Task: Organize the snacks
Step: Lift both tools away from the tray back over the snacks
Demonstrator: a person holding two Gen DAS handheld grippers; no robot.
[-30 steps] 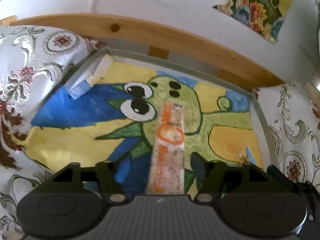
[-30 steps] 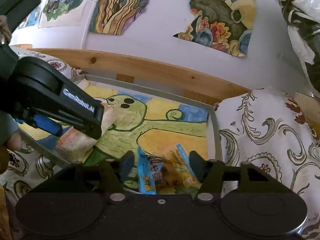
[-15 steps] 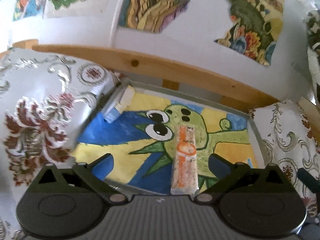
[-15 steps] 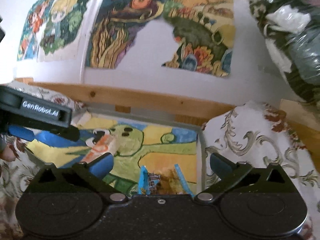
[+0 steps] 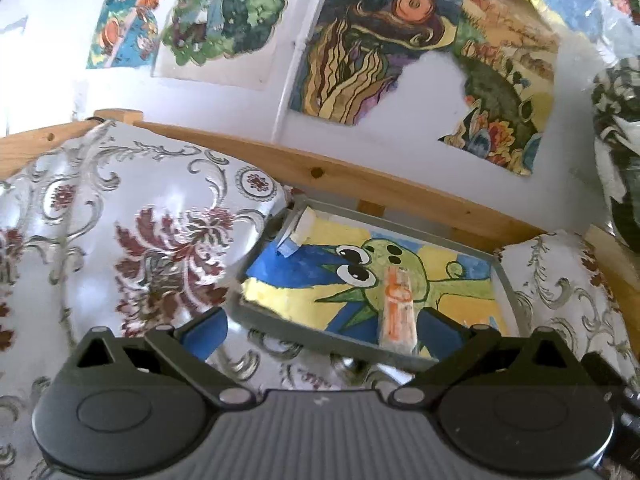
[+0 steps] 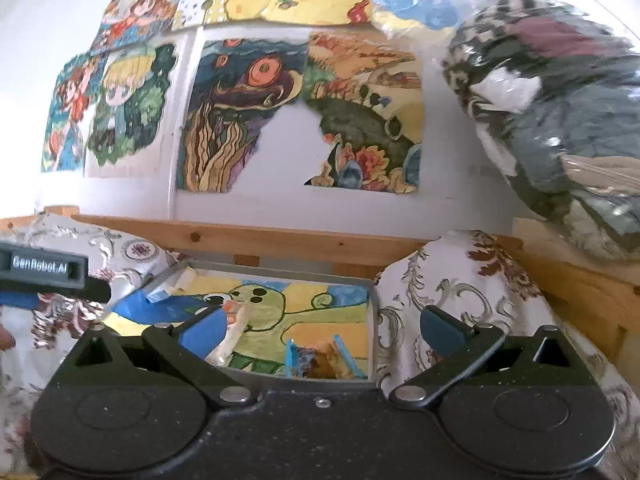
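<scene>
Both empty: left gripper [image 5: 322, 330] wide open, right gripper [image 6: 320, 326] wide open. Orange bar [image 5: 397, 312] and blue pack [image 6: 316, 362] lying in tray [image 5: 280, 320], apart. Looks like between placements; next probably fetching another snack, none visible outside tray.

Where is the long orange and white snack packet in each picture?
Left wrist view: the long orange and white snack packet lies low and right of centre, on the painted frog's body, between the open fingers.
Right wrist view: low and left of centre, partly behind the left blue finger pad.
Shared landmark: the green frog painting lining the grey tray.
</scene>
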